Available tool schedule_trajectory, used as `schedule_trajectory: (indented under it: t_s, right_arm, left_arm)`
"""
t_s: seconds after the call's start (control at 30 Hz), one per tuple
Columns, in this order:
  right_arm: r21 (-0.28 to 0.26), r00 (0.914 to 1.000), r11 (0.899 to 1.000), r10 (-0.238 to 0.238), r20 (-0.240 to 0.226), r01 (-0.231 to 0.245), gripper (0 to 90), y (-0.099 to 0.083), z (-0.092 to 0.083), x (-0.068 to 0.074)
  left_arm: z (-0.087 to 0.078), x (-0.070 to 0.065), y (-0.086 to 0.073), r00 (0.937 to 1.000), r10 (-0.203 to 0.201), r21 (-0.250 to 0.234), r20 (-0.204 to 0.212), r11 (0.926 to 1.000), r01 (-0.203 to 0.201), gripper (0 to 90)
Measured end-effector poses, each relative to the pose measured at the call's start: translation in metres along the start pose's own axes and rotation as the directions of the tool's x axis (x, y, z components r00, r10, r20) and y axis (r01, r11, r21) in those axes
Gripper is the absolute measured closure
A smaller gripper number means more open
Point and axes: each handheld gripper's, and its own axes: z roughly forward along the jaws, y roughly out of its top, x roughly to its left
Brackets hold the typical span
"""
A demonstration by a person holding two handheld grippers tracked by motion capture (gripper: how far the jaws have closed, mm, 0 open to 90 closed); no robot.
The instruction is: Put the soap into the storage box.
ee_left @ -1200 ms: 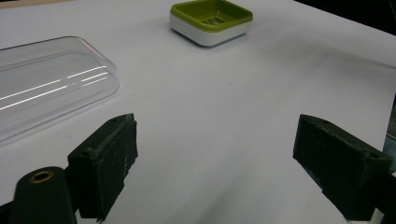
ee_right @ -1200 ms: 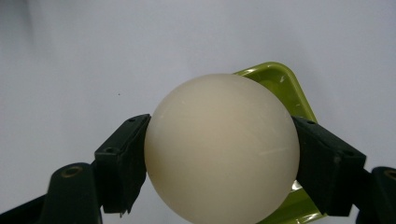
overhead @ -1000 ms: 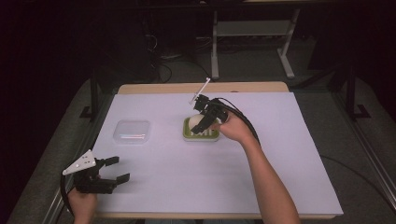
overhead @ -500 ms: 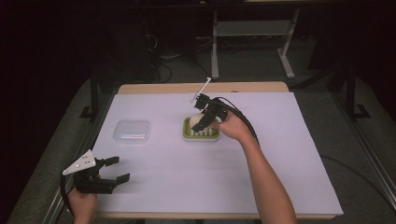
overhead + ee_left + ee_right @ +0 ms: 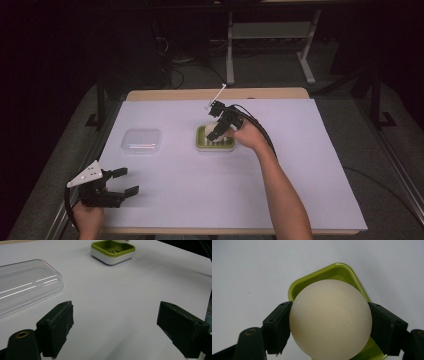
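A cream, rounded bar of soap [image 5: 330, 317] sits between the jaws of my right gripper [image 5: 332, 326], which is shut on it. It hangs just over a green soap dish [image 5: 329, 271] with a white base. From above, the right gripper [image 5: 220, 129] holds the soap [image 5: 215, 132] over the left part of the dish [image 5: 227, 145], mid-table. My left gripper [image 5: 127, 181] rests open near the front left corner with nothing between its jaws. Its own view shows that gripper [image 5: 120, 322] spread wide over bare white table, with the dish [image 5: 112, 252] far ahead.
A clear plastic lid [image 5: 142, 140] lies flat left of the dish, and its edge [image 5: 25, 285] shows close ahead of the left gripper. White paper [image 5: 300, 165] covers the table. A cable trails from the right gripper along the forearm.
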Motion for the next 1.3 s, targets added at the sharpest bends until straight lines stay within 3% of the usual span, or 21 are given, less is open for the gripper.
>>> schedule_trajectory:
  t_s: [0.53,1.3]
  right_arm:
    - [0.047,0.9995,0.998,0.03,0.0,-0.03,23.5,-0.004,0.019,-0.006]
    - [0.073,0.999,0.996,0.045,0.004,-0.045,23.4,-0.004,0.026,-0.006]
  left_arm:
    - [0.0,0.0,0.0,1.0,0.003,-0.001,0.0,1.0,-0.003,13.2]
    - [0.0,0.0,0.0,1.0,0.002,0.002,0.001,1.0,-0.002,13.2]
